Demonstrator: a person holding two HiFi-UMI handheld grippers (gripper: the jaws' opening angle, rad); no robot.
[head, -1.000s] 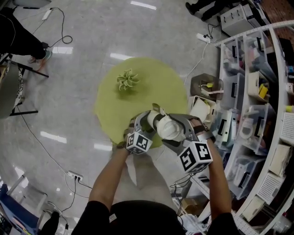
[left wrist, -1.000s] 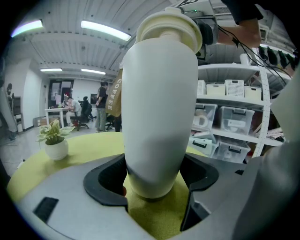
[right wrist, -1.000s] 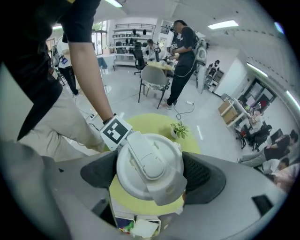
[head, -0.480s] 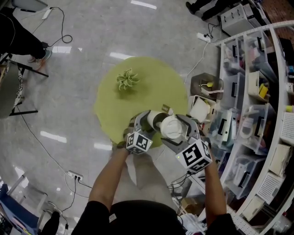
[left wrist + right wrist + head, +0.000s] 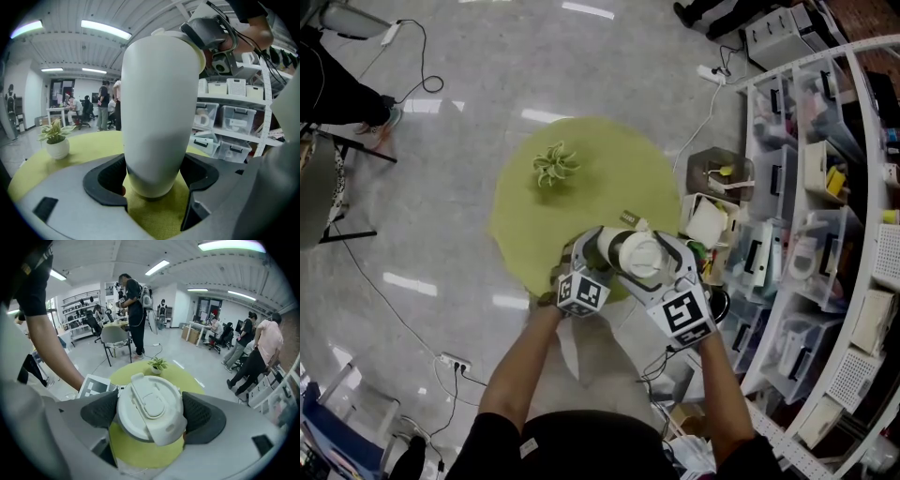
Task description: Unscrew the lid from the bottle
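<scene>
A white, tapered, smooth-walled bottle stands upright at the near edge of a round yellow-green bench, its base apparently resting on the surface. It is topped by a white round lid with a flip-spout cap. The left tongs clamp the bottle's lower body from the left, with dark pads pressed to either side just above the base. The right tongs come in from above and to the right, their pads closed on opposite edges of the lid's rim. Each carries its square-marker cube on the near side, towards the person.

The unscrewing step looks to be in hand: body braced, lid gripped. Whether the thread has begun to give cannot be told, and the lid sits on the bottle's neck.

The next move would call for the right tongs to twist the lid about the bottle's upright axis while the left tongs hold the body steady, then to lift once it runs free. The bottle's slick, narrowing wall could let it spin or slip within the left pads.

A small green plant in a white pot sits at the bench's far left, well apart from the work. Shelves of clear plastic bins line the right of the room.
</scene>
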